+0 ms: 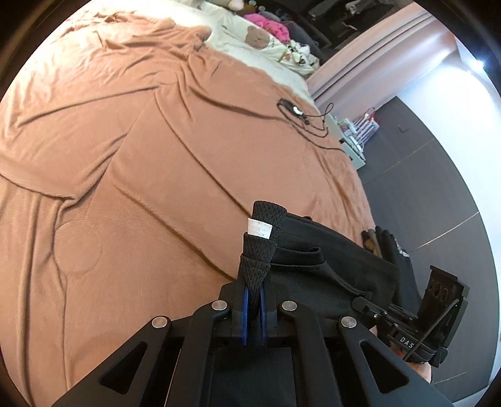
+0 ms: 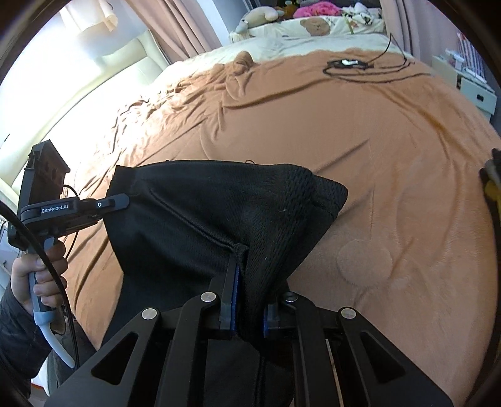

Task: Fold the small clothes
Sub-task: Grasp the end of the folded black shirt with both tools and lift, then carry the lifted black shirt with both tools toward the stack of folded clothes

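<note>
A small black mesh garment point(image 2: 219, 206) hangs stretched between my two grippers above the near edge of the bed. My left gripper point(image 1: 254, 281) is shut on one bunched corner of the garment point(image 1: 313, 260), where a white label point(image 1: 259, 229) sticks out. My right gripper point(image 2: 249, 275) is shut on the other bunched corner. In the right wrist view the left gripper point(image 2: 120, 200) pinches the garment's far left edge. In the left wrist view the right gripper point(image 1: 363, 302) shows at the right, its tips at the cloth.
The bed is covered by a wrinkled orange-brown blanket point(image 1: 156, 141). A black cable with a small device point(image 2: 347, 64) lies near the far side. Pillows and soft toys point(image 2: 316, 22) sit at the head. Dark floor point(image 1: 438, 188) and white storage bins point(image 1: 357, 137) lie beyond the bed.
</note>
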